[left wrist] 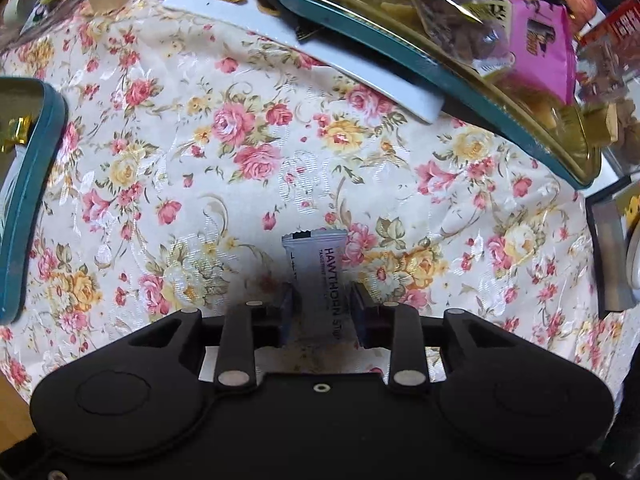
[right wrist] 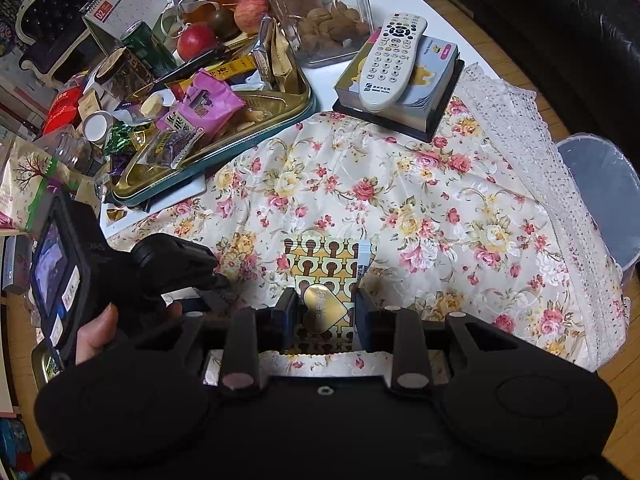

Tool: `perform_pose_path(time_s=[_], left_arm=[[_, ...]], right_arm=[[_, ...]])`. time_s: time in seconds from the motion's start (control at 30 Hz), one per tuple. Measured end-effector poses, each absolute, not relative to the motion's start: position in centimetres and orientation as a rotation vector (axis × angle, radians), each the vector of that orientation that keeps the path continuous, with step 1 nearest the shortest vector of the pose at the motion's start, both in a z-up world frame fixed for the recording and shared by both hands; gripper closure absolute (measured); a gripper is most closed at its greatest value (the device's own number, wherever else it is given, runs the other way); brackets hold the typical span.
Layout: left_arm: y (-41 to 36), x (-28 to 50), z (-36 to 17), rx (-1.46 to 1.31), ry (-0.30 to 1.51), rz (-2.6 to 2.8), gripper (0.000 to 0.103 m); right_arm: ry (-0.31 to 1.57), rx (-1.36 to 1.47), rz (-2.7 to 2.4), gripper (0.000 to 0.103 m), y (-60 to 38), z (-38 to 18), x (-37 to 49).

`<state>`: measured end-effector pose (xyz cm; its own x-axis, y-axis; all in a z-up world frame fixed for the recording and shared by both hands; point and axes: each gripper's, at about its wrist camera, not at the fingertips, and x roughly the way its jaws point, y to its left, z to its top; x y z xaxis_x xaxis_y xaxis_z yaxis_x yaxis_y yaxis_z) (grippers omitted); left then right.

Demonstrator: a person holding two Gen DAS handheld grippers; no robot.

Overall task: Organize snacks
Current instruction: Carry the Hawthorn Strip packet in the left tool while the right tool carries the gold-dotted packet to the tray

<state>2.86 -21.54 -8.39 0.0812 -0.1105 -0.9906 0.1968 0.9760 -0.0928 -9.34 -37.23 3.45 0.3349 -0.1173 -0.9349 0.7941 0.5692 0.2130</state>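
My left gripper (left wrist: pixel 322 308) is shut on a white hawthorn stick packet (left wrist: pixel 320 276) and holds it over the floral tablecloth (left wrist: pixel 200 152). My right gripper (right wrist: pixel 326 312) is shut on a yellow and brown patterned snack packet (right wrist: pixel 328 268) with a gold heart label, also over the cloth. The left gripper with its camera body (right wrist: pixel 132 276) shows at the left of the right wrist view. A teal tin tray (right wrist: pixel 248 120) with a gold inside holds several snack bags, among them a pink one (right wrist: pixel 204 108). The tray also shows in the left wrist view (left wrist: pixel 440 76).
A second teal tin (left wrist: pixel 28 208) sits at the left edge. A remote control (right wrist: pixel 394 60) lies on a boxed notepad (right wrist: pixel 400 96). A glass jar (right wrist: pixel 320 12) of walnuts, apples (right wrist: pixel 196 40) and clutter crowd the back. A plastic bin (right wrist: pixel 600 200) stands past the table's right edge.
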Motion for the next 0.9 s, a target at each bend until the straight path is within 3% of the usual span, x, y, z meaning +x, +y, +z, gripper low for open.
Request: perform_pose_path(time_s=[0.2,0.57,0.9], left_arm=[[-21.9,2.2,-8.4,0.113,1.510,-0.271,0.071],[-19.9,1.3,-5.2,0.343,1.472,-0.300,0.072],[-14.3,3.8,-2.4,0.379,1.453,-0.277,0.072]], right_arm=[[1.053,0.767,-0.672,0.071,-37.1,3.9,-9.2],[1.066,0.755,-0.645,0.071,-35.6,4.1,-7.2],[1.126,0.699,-0.587,0.071,-31.8,3.1,-2.2]])
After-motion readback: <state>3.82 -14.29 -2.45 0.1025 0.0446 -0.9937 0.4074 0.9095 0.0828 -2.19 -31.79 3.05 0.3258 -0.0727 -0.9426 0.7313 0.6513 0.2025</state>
